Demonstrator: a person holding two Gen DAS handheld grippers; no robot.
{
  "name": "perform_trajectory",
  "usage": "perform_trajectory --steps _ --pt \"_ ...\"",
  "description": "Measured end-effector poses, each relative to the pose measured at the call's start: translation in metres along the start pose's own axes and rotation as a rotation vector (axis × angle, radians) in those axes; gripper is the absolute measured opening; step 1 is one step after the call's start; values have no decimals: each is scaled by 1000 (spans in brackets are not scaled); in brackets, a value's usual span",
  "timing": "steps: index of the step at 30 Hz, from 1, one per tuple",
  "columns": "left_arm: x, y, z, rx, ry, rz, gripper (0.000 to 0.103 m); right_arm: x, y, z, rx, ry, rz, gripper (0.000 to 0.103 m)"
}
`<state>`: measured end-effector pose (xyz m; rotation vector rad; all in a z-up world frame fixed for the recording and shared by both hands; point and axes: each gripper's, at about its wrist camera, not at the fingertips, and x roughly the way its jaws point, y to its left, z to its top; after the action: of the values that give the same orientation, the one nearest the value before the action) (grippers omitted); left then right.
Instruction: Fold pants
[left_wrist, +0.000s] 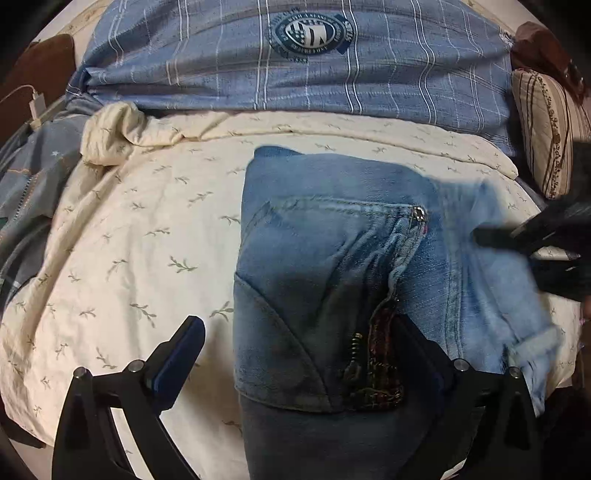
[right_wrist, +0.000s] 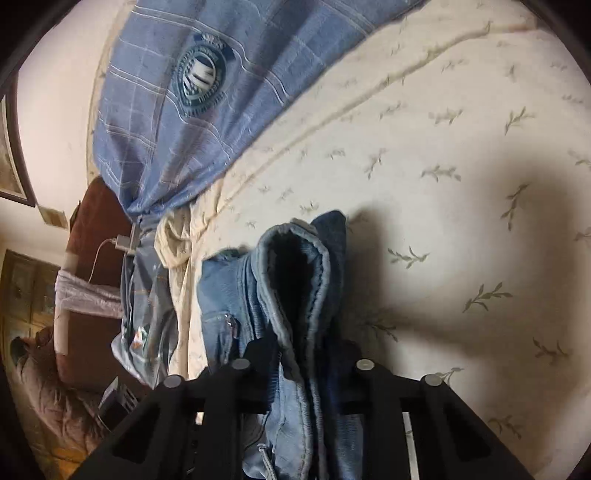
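The right hand-held gripper (right_wrist: 308, 354) has its two black fingers drawn close together on a thick bunch of denim: a hemmed fold of the pants (right_wrist: 295, 280) rises between them and stands up in a hollow loop above the fingertips, lifted off the bed. In the left wrist view this same gripper (left_wrist: 491, 238) comes in from the right edge, blurred, at the far right side of the jeans, where the cloth is smeared by motion.

The left hand-held gripper (left_wrist: 299, 339) stands wide open. Its left finger, with a blue pad (left_wrist: 177, 354), hovers over bare sheet to the left of the garment; its right finger is over the denim beside the open fly. Nothing is pinched between them, though the waist end of the jeans lies in the gap.

The pants (left_wrist: 332, 258) lie on the bed in a compact, partly folded stack, with a stitched pocket and a rivet facing up and the zipper (left_wrist: 354, 354) near the bottom.

Under them is a cream sheet (left_wrist: 129, 240) printed with small leaf sprigs. Beyond it lies a blue checked quilt (left_wrist: 295, 74) bearing a round badge, and a striped pillow (left_wrist: 546, 129) sits at the right edge
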<state>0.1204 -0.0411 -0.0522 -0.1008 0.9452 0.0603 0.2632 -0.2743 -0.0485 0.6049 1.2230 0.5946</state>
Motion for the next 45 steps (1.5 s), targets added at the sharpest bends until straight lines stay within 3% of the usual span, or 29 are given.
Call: perform_trajectory --steps 1,4,6,10,13,16,19,21,22,24,27,32,34,36,37,40,43,45 --pt "-1 -1 0 -5 6 -3 101 13 -13 1 36 22 -44 22" --pt "-3 -1 -1 4 -4 12 101 8 -29 0 108 22 47 33" --pt "-2 1 -1 -7 -1 5 101 -1 -21 -5 69 30 10 61" --pt "-2 3 -1 -20 5 -3 101 -39 4 -9 -30 -80 -62 62" --pt "-2 2 -1 -21 7 -2 101 -64 33 -9 -120 -161 -33 62" --pt "-2 3 -2 -21 5 -2 101 -55 61 -5 -174 -114 102 62" --pt "-2 3 -2 -18 6 1 102 -27 58 9 -155 -52 180 66" --pt "-2 2 -2 -12 12 -4 102 7 35 24 -84 -29 40 66" --pt "-2 2 -2 -8 10 3 102 21 10 27 16 -1 62 65" --pt "-3 2 -3 -3 4 13 103 13 5 28 74 -17 121 64" --pt "-3 4 -3 -17 8 9 103 -9 26 20 8 -28 65 64" --pt "-3 3 -4 -26 10 12 103 -45 38 -26 -71 -24 140 68" --pt "-1 2 -4 -27 8 14 103 -39 34 -48 -86 11 131 72" --pt "1 0 -4 -33 25 0 103 -7 20 -62 -109 100 20 78" --pt "0 1 -4 -39 25 2 103 3 10 -65 -113 114 20 78" --pt "-8 4 -6 -46 18 -13 103 -21 19 -64 -79 62 50 78" --pt "-23 10 -12 -107 -1 -61 103 -51 44 -74 -188 -2 93 78" --pt "-37 18 -20 -144 -42 -61 103 -55 47 -85 -209 19 151 79"
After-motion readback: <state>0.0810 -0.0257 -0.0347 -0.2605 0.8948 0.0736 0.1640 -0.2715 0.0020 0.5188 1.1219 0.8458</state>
